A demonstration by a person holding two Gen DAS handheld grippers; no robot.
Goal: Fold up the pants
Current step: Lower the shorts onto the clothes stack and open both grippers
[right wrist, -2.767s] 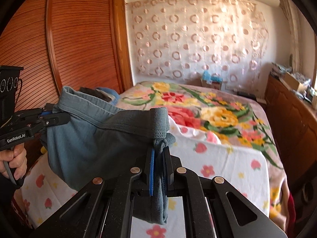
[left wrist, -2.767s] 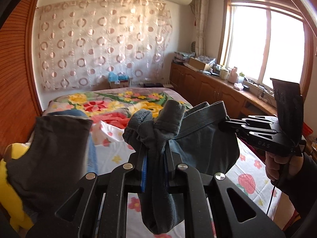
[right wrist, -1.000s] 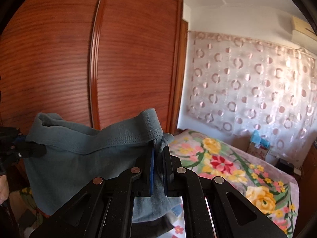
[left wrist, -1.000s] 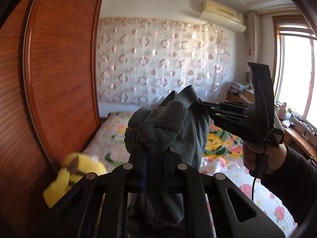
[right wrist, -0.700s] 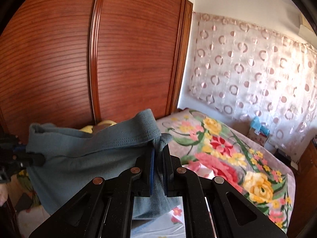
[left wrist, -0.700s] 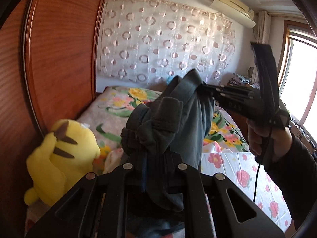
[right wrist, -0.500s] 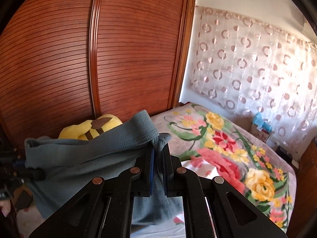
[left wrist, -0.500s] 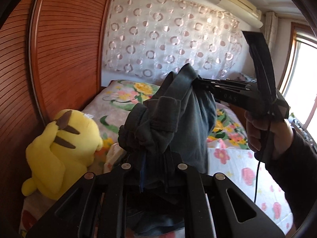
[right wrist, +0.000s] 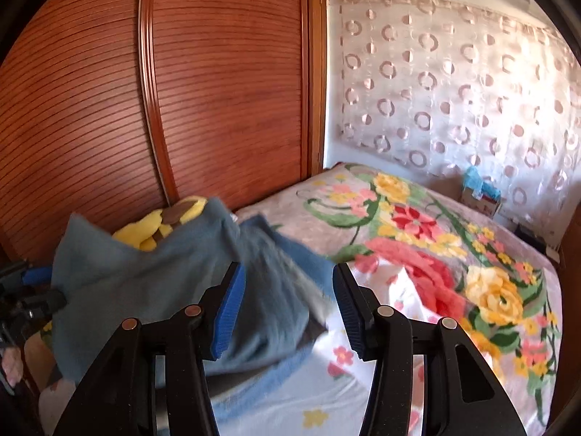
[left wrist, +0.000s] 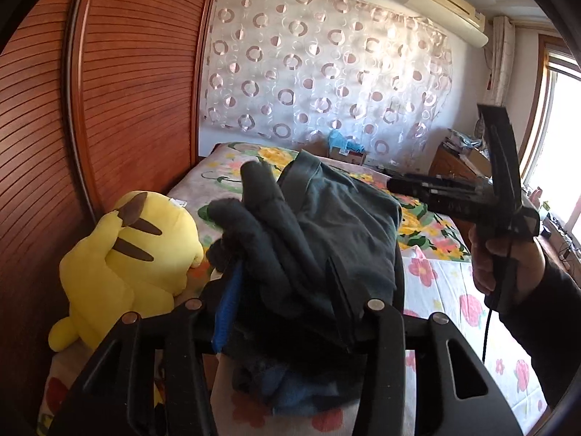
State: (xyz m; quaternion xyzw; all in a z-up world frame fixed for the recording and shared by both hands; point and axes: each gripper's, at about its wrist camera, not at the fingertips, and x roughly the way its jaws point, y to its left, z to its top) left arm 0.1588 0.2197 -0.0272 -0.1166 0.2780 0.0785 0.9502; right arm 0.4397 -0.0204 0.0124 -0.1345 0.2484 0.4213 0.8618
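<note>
The grey-blue knit pants lie bunched over the near left corner of the bed with the floral quilt and flowered white sheet, slumped against the yellow plush toy with brown-tipped ears.

The left gripper has just been opening its jaws: they stand apart, with the dark waistband heap loose between them, draped over the right finger; whether the blue pad on the left finger touches cloth cannot be told.

The right gripper has likewise just been opening. Its blue-padded fingers stand wide apart; a blurred fold of the pants sits in the gap and neither pad presses on it. In the left wrist view this gripper is held level by a hand in a dark sleeve, beyond the pants' right edge.

On the left, the ribbed red-brown wooden wardrobe door stands close by the bed's edge, with the toy wedged there. To the right and beyond, the quilt lies broad and flat up to the circle-patterned sheer curtain.
</note>
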